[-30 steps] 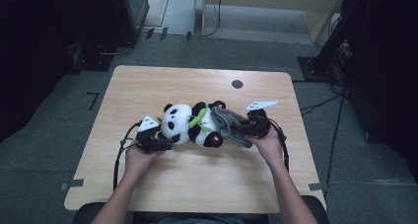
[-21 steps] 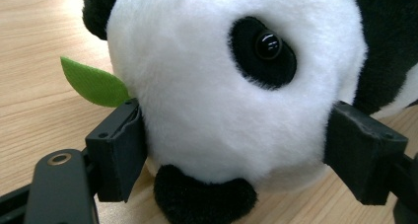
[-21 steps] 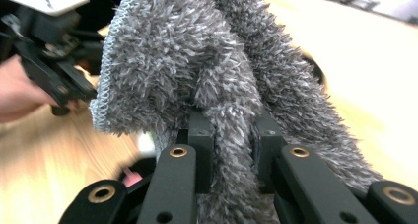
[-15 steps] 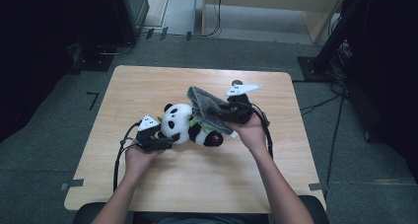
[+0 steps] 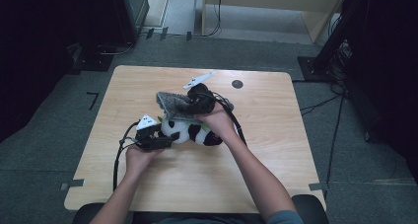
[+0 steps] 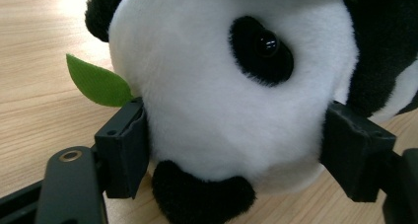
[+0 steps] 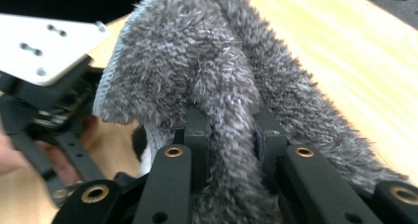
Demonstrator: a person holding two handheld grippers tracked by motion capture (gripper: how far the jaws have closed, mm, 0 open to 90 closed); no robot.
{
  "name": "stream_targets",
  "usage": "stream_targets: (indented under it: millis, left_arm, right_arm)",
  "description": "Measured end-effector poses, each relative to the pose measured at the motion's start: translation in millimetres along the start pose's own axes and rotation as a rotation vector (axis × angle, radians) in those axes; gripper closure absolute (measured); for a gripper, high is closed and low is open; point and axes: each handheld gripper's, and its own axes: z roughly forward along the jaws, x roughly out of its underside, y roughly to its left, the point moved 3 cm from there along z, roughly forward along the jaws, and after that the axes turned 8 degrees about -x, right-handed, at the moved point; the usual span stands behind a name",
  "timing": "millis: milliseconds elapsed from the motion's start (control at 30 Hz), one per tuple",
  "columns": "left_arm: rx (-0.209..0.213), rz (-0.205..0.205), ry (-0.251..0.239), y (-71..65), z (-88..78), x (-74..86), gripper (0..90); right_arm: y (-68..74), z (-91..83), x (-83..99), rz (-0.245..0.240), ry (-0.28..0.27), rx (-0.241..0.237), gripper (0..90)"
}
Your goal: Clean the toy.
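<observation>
left tongs (image 5: 170, 137) clamped, right tongs (image 5: 190, 105) pinching (raised)

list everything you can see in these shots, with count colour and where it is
panda plush: 1, black and white, lying on the table's middle, head between the left jaws
green leaf: 1, green, beside the panda's head
fluffy cloth: 1, grey, lifted above the panda, pinched in the right jaws
table: 1, light wood, centre of the room
round mark: 1, dark, far side of the tabletop
tape marks: several, grey and black, on the grey floor
left gripper: 1, black, at the panda's head, pads pressing it
right gripper: 1, black, raised, holding the cloth
forearms: 2, from the bottom edge
</observation>
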Motion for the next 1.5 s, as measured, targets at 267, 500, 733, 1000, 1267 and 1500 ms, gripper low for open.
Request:
stream_targets:
  millis: [267,500,733,1000,1267,1500]
  left_arm:
    - [-0.003,-0.043,-0.02,1.1,0.6,2.4,22.9]
    - [-0.01,-0.034,-0.022,0.6,0.0,2.0,23.9]
    - [-0.017,-0.038,-0.004,-0.2,-1.1,0.6,26.4]
    - [-0.057,-0.016,-0.015,-3.7,-0.5,-1.0,31.4]
    - [-0.047,-0.02,-0.012,-2.1,-0.8,-1.5,31.4]
    - [-0.034,-0.047,-0.014,-1.1,-0.7,-2.8,30.5]
  right_arm:
    - [-14.7,16.7,2.9,0.016,0.019,-0.034,64.8]
    - [-0.6,13.0,-5.9,-0.032,0.051,-0.01,76.1]
    - [23.4,27.9,-1.8,-0.127,0.116,0.002,75.3]
    - [13.8,20.7,4.0,-0.205,0.12,0.045,74.2]
    - [-10.5,2.4,10.5,-0.109,0.104,0.075,74.0]
    - [-37.3,-10.4,19.7,-0.039,0.088,0.133,75.3]
